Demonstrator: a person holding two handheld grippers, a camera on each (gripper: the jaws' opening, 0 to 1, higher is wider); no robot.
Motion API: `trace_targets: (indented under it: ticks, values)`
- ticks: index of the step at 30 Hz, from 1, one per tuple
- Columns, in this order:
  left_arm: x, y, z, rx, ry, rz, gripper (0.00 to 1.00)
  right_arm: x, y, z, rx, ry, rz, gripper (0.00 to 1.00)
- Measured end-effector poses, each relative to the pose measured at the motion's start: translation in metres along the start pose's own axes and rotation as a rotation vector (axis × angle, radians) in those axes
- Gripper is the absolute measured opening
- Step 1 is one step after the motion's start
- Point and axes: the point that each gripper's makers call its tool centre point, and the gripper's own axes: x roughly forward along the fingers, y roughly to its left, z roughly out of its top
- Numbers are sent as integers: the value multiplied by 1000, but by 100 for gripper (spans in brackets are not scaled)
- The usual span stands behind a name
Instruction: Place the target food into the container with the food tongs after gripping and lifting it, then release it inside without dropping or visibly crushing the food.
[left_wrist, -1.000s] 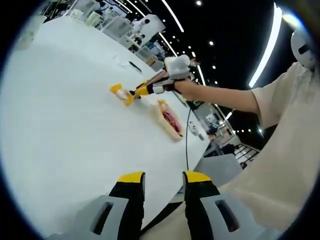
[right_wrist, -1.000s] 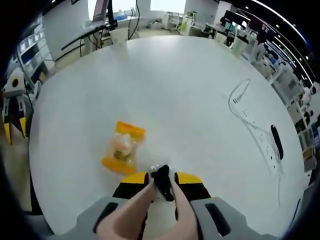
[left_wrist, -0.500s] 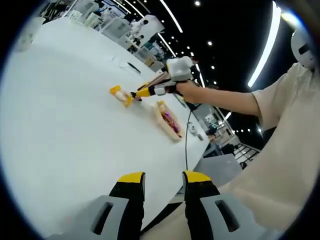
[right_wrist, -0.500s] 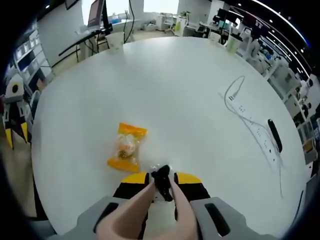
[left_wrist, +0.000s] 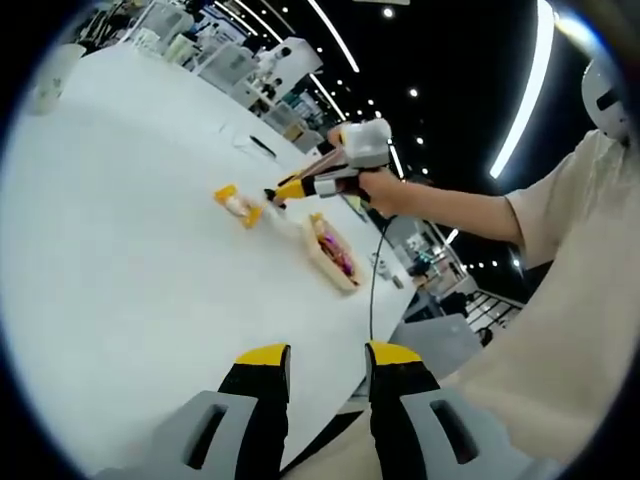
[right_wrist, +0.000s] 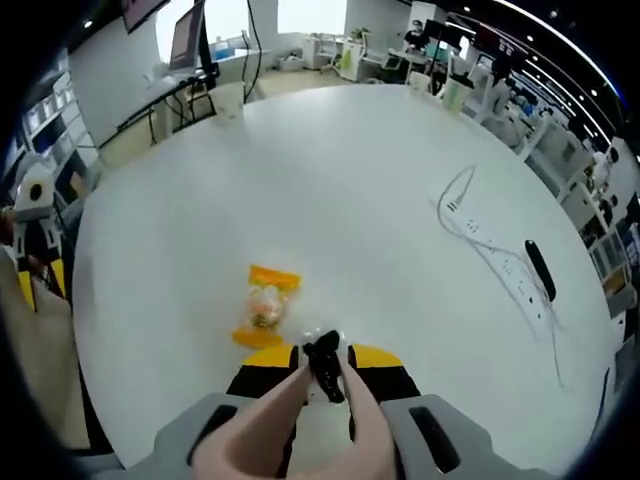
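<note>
Right tongs (right_wrist: 320, 357) are clamped on 1 pair of pinkish food tongs (right_wrist: 262, 420), whose black tip pokes out betw. the yellow jaws; can't tell if that tip is apart or together. Nothing is in it. 1 snack packet (right_wrist: 265, 307), orange ends w/ a clear middle, lies flat on the white desk (right_wrist: 360, 190), just ahead & to the left of the tip in the right gripper view.

In the left gripper view the right tongs (left_wrist: 288, 188) hang above the desk (left_wrist: 120, 270) in a person's hand (left_wrist: 385, 190), tip near the packet (left_wrist: 238, 205) & betw. it and 1 container (left_wrist: 322, 258), a shallow tray w/ food already in it. The packet is outside the container.

Left tongs (left_wrist: 328, 358) are apart & hold nothing, near the desk edge, well away from the packet.

Farther off: 1 thin cable (right_wrist: 490, 255), 1 dark slim object (right_wrist: 538, 270), 1 pale cup (right_wrist: 228, 100).
</note>
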Motion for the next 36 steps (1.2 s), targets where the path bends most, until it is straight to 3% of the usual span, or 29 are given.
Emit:
trace_targets:
  ticks: [5, 11, 17, 36]
  values:
    - [-4, -4, 7, 15, -11, -9, 28, -3, 4, 1, -48, 12, -5, 18]
    - [-8, 0, 9, 24, -25, -3, 28, -11, 6, 11, -31, -12, -4, 18]
    - [-10, -3, 5, 30, -21, -8, 28, -19, 10, 6, -57, 6, -13, 18]
    - [-20, -8, 4, 56, -21, -7, 28, -62, 5, 9, 29, -58, -66, 18]
